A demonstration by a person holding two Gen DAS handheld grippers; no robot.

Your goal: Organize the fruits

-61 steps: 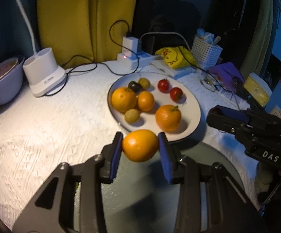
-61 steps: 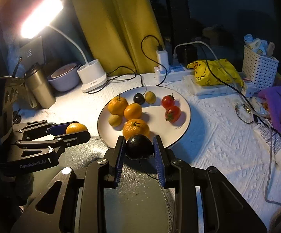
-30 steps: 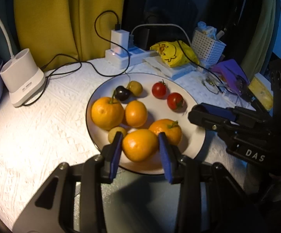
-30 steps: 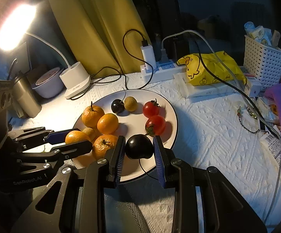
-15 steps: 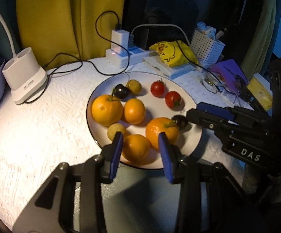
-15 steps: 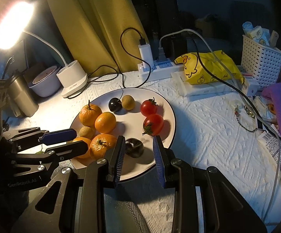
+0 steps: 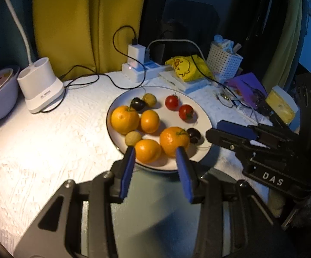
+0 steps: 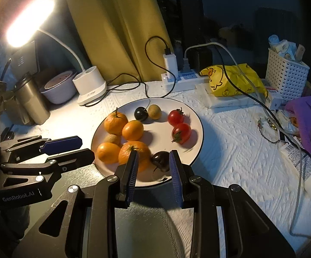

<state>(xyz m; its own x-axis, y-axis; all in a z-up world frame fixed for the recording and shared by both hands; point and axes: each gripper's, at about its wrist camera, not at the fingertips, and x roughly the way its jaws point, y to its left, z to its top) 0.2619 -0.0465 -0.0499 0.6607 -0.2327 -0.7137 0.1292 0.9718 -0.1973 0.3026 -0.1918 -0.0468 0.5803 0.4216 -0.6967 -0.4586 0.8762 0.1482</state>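
Sitting on the plate (image 8: 195, 148) now is every fruit in sight: four oranges, two tomatoes, two dark plums, two small yellowish ones. The near orange (image 7: 147, 151) rests at the plate's front edge, just ahead of the left gripper (image 7: 155, 158), whose blue fingers stand spread with nothing between them. And over on the other side, the dark plum (image 8: 160, 160) lies near the front rim too, touching the big stemmed orange (image 8: 132, 153), right between the tips of the right gripper (image 8: 152, 163), which is also spread and apart from the fruit. By my read, the gathering looks all but done; no loose fruit shows on the white worktop (image 8: 230, 150). What's left, perhaps, is backing both grippers clear without nudging anything.
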